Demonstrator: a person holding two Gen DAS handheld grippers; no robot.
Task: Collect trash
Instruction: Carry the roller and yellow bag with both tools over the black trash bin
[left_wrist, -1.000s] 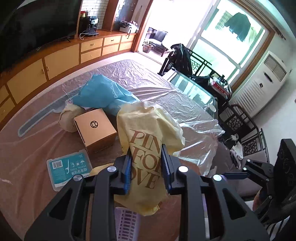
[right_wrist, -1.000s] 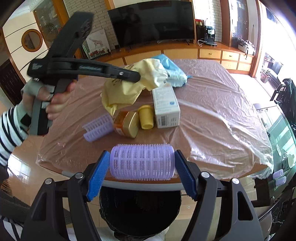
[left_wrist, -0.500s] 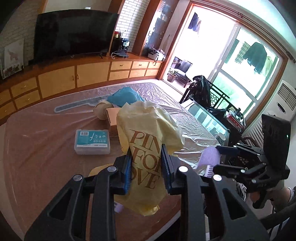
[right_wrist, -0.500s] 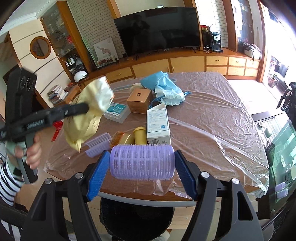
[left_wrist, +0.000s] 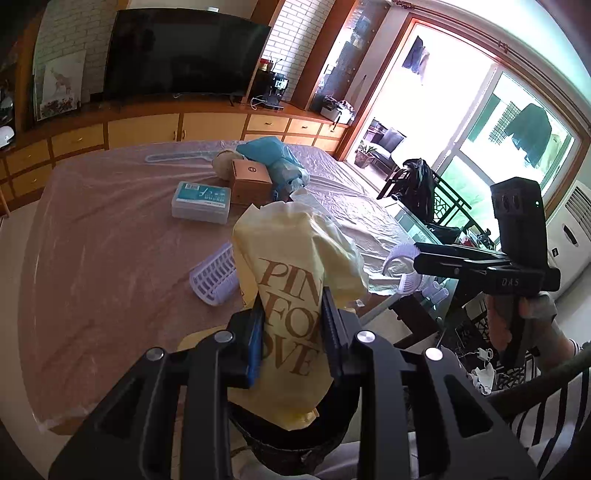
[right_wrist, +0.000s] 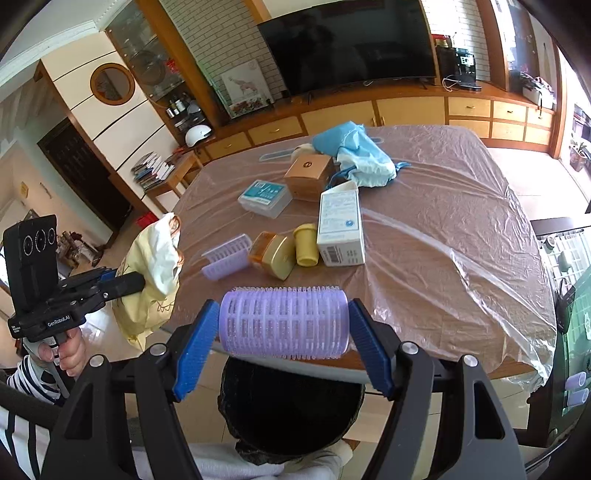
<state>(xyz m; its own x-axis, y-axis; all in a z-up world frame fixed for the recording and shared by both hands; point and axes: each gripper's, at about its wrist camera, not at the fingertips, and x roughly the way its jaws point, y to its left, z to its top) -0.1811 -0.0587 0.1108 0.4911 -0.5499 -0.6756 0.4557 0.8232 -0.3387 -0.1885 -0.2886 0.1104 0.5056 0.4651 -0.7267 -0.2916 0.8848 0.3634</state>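
Observation:
My left gripper (left_wrist: 293, 306) is shut on a crumpled yellow bag (left_wrist: 295, 258) with brown lettering. The bag hangs off the table's near edge above the rim of a black trash bin (left_wrist: 295, 446). In the right wrist view the same bag (right_wrist: 155, 258) hangs at the left, beside the table corner. My right gripper (right_wrist: 282, 314) is shut on a purple hair roller (right_wrist: 283, 325), gripped by its ends. It hovers over the black bin (right_wrist: 291, 406) in front of the table edge.
On the plastic-covered table (right_wrist: 443, 221) lie a half roller (right_wrist: 225, 258), a gold-lidded jar (right_wrist: 277, 251), a yellow cup (right_wrist: 306, 245), a white carton (right_wrist: 341, 229), a brown box (right_wrist: 308, 177), a floss box (right_wrist: 265, 197) and a blue bag (right_wrist: 354, 155).
The left gripper has carried the yellow bag from over the table to beyond its near left corner, above the bin. The right gripper has kept the roller over the bin, tilting a little.

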